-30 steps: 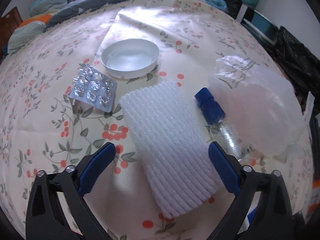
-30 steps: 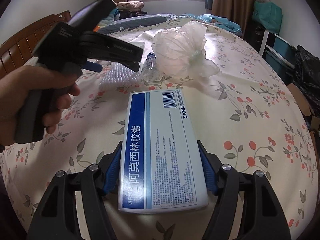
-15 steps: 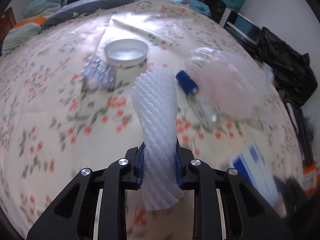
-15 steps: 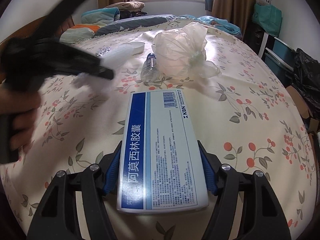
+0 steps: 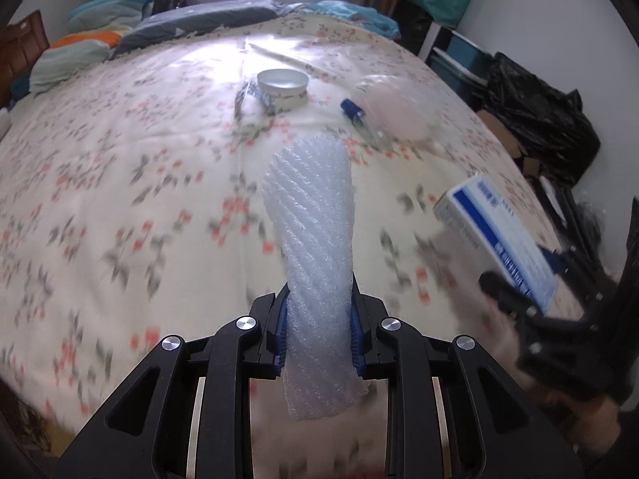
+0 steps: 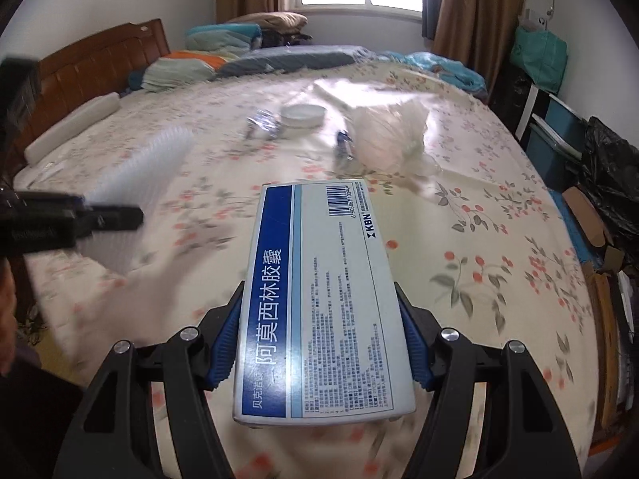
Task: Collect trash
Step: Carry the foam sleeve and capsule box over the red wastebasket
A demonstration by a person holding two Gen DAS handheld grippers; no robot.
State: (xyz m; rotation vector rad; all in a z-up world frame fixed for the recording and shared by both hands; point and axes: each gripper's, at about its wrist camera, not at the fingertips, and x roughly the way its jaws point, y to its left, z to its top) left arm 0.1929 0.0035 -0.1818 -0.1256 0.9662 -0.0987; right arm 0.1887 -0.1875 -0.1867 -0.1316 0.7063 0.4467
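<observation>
My left gripper (image 5: pixel 318 331) is shut on a white foam net sleeve (image 5: pixel 313 231), squeezed narrow and lifted off the bed; it also shows in the right wrist view as a blurred foam sleeve (image 6: pixel 139 183) at the left. My right gripper (image 6: pixel 319 343) is shut on a blue-and-white medicine box (image 6: pixel 319 291), held above the floral bedspread; the same box (image 5: pixel 495 235) appears at the right in the left wrist view. Farther up the bed lie a blister pack (image 5: pixel 255 97), a white round lid (image 5: pixel 282 82), a small blue-capped bottle (image 5: pixel 359 117) and a crumpled clear plastic bag (image 5: pixel 399 107).
A wide bed with a floral sheet (image 6: pixel 499 215) has folded bedding (image 6: pixel 223 60) and a wooden headboard (image 6: pixel 100 64) at the far side. Black rubbish bags (image 5: pixel 535 119), cardboard (image 6: pixel 587 219) and blue bins (image 6: pixel 559 131) stand beside the bed on the right.
My left gripper shut on the foam sleeve, lifted it off the bed and pulled back from the other items. My right gripper rose and drew back with the medicine box.
</observation>
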